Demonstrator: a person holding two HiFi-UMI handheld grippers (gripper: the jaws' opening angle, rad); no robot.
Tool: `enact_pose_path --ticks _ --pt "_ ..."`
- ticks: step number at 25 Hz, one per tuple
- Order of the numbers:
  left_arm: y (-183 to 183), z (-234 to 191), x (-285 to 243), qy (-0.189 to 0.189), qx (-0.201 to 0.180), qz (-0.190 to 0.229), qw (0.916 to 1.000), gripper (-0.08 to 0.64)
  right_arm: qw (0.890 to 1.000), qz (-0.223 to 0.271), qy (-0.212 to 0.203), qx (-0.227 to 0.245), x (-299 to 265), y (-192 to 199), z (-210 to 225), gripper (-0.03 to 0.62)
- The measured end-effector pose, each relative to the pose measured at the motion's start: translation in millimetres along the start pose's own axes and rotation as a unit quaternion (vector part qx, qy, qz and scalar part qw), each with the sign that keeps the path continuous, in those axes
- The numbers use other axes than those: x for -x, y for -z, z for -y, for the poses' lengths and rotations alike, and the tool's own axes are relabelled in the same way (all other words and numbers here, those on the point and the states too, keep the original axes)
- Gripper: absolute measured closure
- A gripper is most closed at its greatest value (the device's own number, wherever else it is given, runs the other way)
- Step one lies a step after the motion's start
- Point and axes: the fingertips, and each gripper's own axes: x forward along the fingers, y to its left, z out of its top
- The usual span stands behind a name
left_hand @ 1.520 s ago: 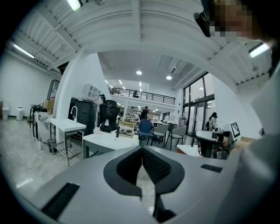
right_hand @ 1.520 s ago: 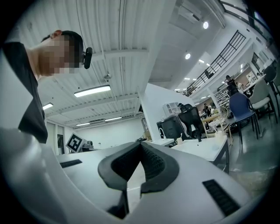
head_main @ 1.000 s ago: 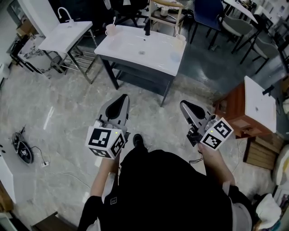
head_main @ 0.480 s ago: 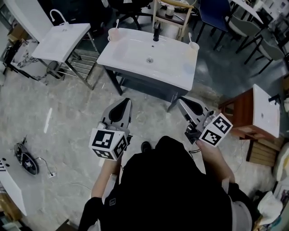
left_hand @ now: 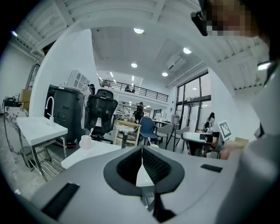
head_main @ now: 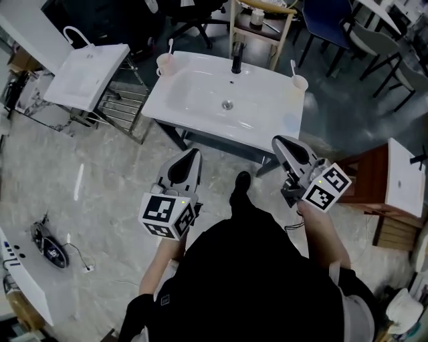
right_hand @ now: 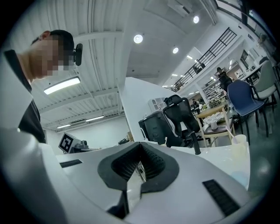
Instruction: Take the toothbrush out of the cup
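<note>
A white sink basin [head_main: 200, 100] on a dark stand is ahead of me, with a black faucet [head_main: 236, 59] at its back. At its left back corner stands a pale pink cup [head_main: 164, 65] holding a toothbrush [head_main: 171, 46]. A second cup [head_main: 299, 82] with a toothbrush [head_main: 293, 67] stands at the right back corner. My left gripper [head_main: 194, 153] is shut and empty, just short of the basin's front edge. My right gripper [head_main: 276, 141] is also shut and empty, near the front right corner. The left gripper view shows the pink cup [left_hand: 85, 141] far ahead on the left.
A second white basin on a wire rack [head_main: 87, 67] stands to the left. A wooden shelf stand [head_main: 259, 20] and chairs are behind the sink. A brown cabinet [head_main: 371, 177] is at the right. Cables and a device [head_main: 48, 242] lie on the marble floor.
The person has walked forward, so the sink now lies nearer to both grippers. Both grippers stay shut and empty, held out in front.
</note>
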Motion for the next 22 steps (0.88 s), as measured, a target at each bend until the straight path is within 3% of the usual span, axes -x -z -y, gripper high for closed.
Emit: enact_pose_path --ticks 4,11,19,22 --pt "-25.7 -24.6 -61.7 -0.002 -0.007 -0.001 1.0 0.543 1.0 -0.001 0.012 -0.004 -34.2 -20.1 61.1 0.565" --pt "-68.5 -42.6 -191.6 0.029 -0.023 -0.011 0.9993 0.543 0.998 -0.005 0.049 -0.024 -66.8 -59.5 175.2 0.565" --pt "-78.6 -41.8 -286.8 0.104 -0.022 -0.024 0.994 0.543 0.994 -0.003 0.109 -0.023 -88.0 -73.6 241.5 0.563" --pt "-86.2 -51.3 -319.0 0.115 -0.056 -0.017 0.9916 0.543 0.988 -0.007 0.151 -0.015 -92.8 -74.2 267.4 0.565"
